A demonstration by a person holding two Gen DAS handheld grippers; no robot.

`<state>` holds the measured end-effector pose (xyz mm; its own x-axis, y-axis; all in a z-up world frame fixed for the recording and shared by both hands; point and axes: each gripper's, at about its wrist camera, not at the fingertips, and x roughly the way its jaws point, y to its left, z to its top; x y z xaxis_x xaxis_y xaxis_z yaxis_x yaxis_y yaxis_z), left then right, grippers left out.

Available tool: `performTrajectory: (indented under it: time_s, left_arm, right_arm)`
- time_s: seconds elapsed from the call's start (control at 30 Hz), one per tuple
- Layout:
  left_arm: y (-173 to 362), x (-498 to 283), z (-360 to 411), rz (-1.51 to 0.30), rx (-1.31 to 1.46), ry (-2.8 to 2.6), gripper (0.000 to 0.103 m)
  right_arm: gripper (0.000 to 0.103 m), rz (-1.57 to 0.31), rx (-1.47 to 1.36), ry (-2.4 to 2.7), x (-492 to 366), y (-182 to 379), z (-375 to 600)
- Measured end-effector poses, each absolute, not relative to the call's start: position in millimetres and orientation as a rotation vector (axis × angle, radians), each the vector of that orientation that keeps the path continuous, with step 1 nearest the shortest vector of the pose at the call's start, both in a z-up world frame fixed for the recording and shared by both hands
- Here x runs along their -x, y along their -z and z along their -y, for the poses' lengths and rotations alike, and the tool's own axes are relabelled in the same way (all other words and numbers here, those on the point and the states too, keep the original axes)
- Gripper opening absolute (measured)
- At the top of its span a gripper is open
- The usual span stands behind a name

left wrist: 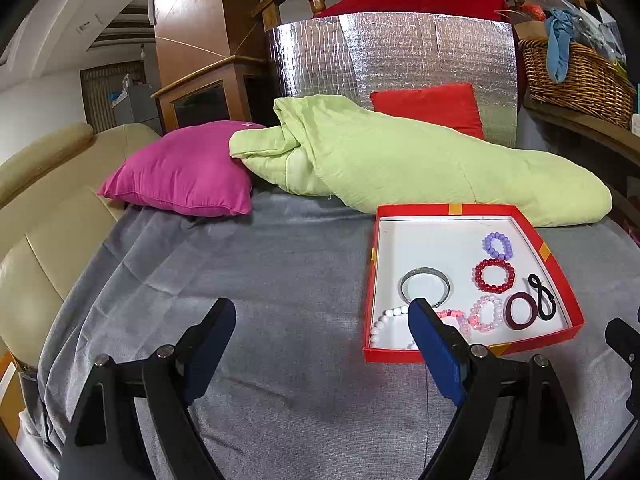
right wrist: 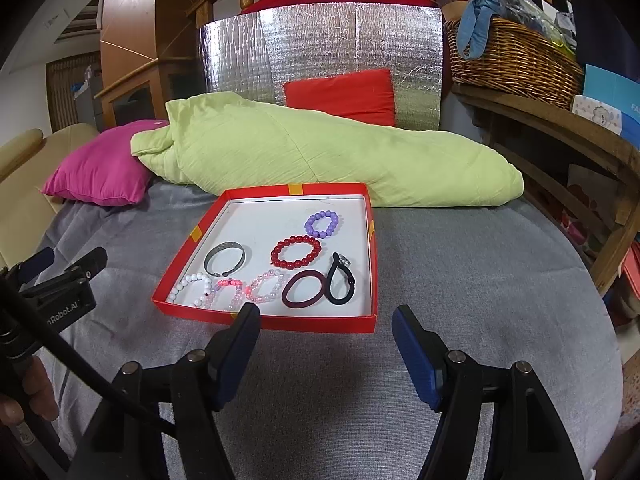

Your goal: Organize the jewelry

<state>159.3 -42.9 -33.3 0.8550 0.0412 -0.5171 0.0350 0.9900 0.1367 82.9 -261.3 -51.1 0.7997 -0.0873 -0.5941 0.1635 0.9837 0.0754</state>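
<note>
A shallow red box (right wrist: 276, 322) (left wrist: 440, 354) with a white floor lies on the grey bedspread. Inside it lie a silver bangle (right wrist: 225, 261) (left wrist: 425, 285), a purple bead bracelet (right wrist: 322, 224) (left wrist: 498, 245), a red bead bracelet (right wrist: 296, 252) (left wrist: 495, 275), a white bead bracelet (right wrist: 190, 286), pink bead bracelets (right wrist: 256, 292) (left wrist: 486, 314), a maroon hair tie (right wrist: 304, 288) (left wrist: 522, 311) and a black hair tie (right wrist: 340, 280) (left wrist: 542, 298). My right gripper (right wrist: 326, 318) hovers open just in front of the box. My left gripper (left wrist: 322, 312) stands open, its right finger over the box's near left corner. Neither holds anything.
A light green quilt (right wrist: 320, 152) lies behind the box, with a magenta pillow (right wrist: 100, 170) to its left and a red cushion (right wrist: 344, 94) against a silver foil panel (right wrist: 320, 40). A wicker basket (right wrist: 512, 64) sits on a wooden shelf at right. A beige sofa (left wrist: 40, 208) borders the left.
</note>
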Motion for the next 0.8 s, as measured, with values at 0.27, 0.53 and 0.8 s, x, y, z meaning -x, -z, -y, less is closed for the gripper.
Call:
performTrajectory:
  time_s: [0.27, 0.53, 0.8]
  left_arm:
    - [33, -159, 42, -0.545, -0.145, -0.007, 0.088]
    - [34, -159, 37, -0.549, -0.143, -0.010, 0.088]
    - [33, -158, 30, -0.543, -0.150, -0.019, 0.088]
  right_arm:
    - [0.072, -0.632, -0.122, 0.130, -84, 51, 258]
    - [0.072, -0.635, -0.113, 0.123, -85, 52, 251]
    - [0.072, -0.642, -0.103, 0.123, -88, 52, 242]
